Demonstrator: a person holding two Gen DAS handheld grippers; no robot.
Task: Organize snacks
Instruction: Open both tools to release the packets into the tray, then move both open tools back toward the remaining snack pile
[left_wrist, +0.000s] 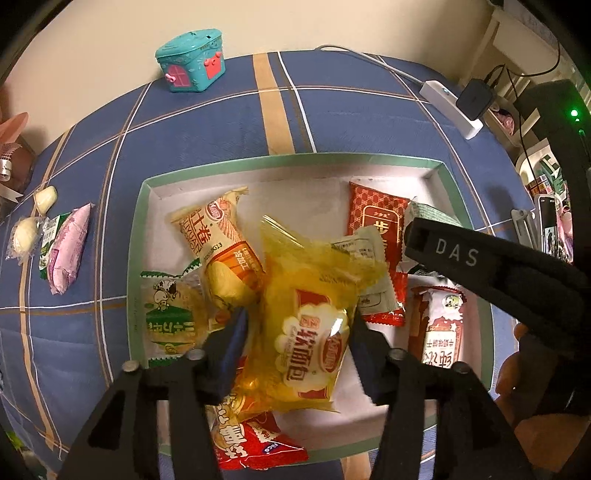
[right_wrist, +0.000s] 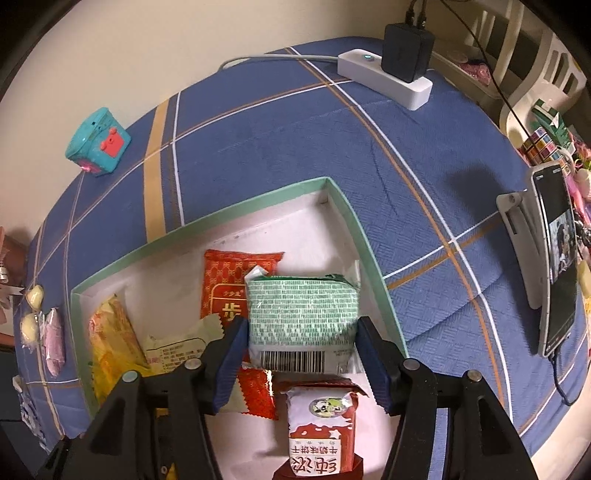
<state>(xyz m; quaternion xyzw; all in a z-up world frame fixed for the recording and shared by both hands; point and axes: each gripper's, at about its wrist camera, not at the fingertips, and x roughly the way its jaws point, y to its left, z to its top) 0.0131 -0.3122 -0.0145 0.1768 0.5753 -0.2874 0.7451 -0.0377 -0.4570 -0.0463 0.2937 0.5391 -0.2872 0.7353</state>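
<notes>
A shallow green-rimmed box (left_wrist: 295, 159) on the blue plaid cloth holds several snack packets. My left gripper (left_wrist: 297, 332) points down into it, its jaws straddling a yellow bread packet (left_wrist: 314, 343) that lies on the pile; the pads look just clear of the wrapper. My right gripper (right_wrist: 301, 343) stands over the box's right part (right_wrist: 207, 218) with a green-patterned packet (right_wrist: 303, 314) between its blue pads, a thin gap on each side. A red-and-white biscuit packet (right_wrist: 321, 432) lies just below it. The right gripper's black body (left_wrist: 480, 266) shows in the left wrist view.
A pink packet (left_wrist: 70, 247), a green one and white candies (left_wrist: 46, 199) lie on the cloth left of the box. A teal house-shaped tin (left_wrist: 192, 61) stands at the far edge. A power strip (right_wrist: 384, 74) with charger and a phone on a stand (right_wrist: 557, 258) are right.
</notes>
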